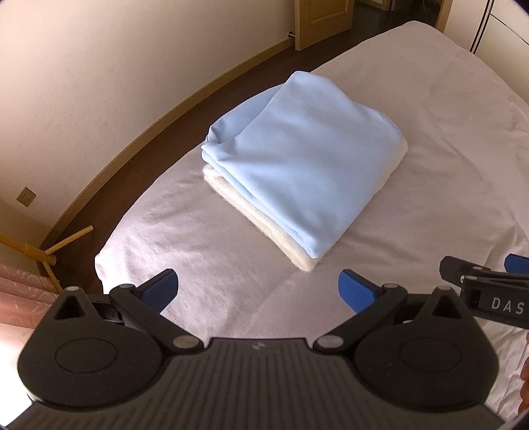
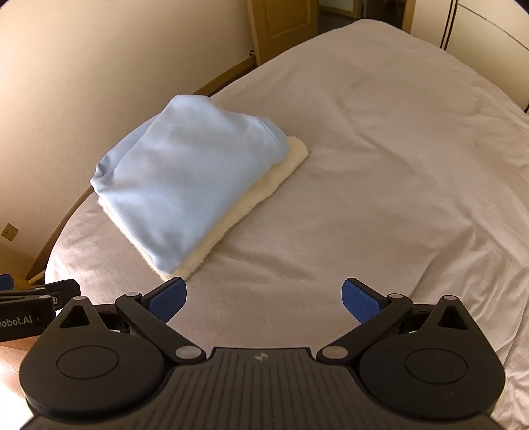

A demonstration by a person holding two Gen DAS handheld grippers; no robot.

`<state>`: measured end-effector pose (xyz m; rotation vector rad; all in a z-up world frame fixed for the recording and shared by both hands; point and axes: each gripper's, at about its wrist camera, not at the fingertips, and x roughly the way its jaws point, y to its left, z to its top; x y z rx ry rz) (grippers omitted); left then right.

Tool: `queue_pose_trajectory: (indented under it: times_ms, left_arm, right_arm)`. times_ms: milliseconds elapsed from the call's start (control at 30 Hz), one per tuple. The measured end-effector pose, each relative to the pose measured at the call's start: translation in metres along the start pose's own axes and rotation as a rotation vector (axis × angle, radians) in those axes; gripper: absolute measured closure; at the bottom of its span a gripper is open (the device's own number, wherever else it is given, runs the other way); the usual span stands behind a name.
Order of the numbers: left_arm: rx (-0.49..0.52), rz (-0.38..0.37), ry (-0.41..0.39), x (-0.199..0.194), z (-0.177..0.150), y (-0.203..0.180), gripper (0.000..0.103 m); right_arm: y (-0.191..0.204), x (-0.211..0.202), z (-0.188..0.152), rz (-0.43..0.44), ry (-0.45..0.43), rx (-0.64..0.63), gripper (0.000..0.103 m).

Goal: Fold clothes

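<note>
— Where's the laundry, then?

— On the bed [image 1: 413, 139], towards its left side near the wall [image 1: 99, 82]; a light blue garment [image 1: 297, 158], folded into a rough rectangle, lies on top of a folded cream fleecy piece [image 1: 264, 228]; the cream one pokes out along the near edge and, seen from the right wrist, along the right edge too [image 2: 264, 185]; the blue one [image 2: 172, 185] is a bit lumpy at its far end, with a few loose creases.

— And the grippers?

— Both hang above the white cover, just short of the pile, touching nothing; the left gripper [image 1: 258, 291] has its blue pads [image 1: 358, 289] spread wide with only bedding between them; the right gripper [image 2: 264, 299] is the same, fingers well apart, empty; the near corner of the cream piece sits just ahead of its left pad [image 2: 167, 299].

— Are they close together?

— Side by side; from the left wrist the right one shows at the right edge [image 1: 486, 284], and from the right wrist the left one shows at the left edge [image 2: 33, 297], a lettered black bar on each.

— Anything else about?

— A wooden door [image 2: 281, 23] at the far end; a wall socket [image 1: 25, 196] low down on the left; wooden sticks [image 1: 56, 248] by the skirting; a bit of pink patterned fabric [image 1: 26, 291] at the lower left.
</note>
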<state>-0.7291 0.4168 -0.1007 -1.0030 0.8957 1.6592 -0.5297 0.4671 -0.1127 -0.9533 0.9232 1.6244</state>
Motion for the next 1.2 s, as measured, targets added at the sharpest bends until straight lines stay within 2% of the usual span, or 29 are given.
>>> queue_pose_trajectory:
  times_ms: [867,1000,1200]
  left_arm:
    - [0.052,0.001,0.061,0.044,0.027,-0.005,0.001]
    - [0.051,-0.004,0.052,0.04,0.027,-0.002,0.001]
    - [0.046,0.002,-0.021,0.016,0.023,0.005,0.001]
  right_arm:
    - [-0.004,0.034,0.022,-0.015,0.048,0.042,0.0]
    - [-0.002,0.028,0.021,-0.01,0.035,0.044,0.0]
    - [0.003,0.009,0.016,-0.001,-0.001,0.041,0.0]
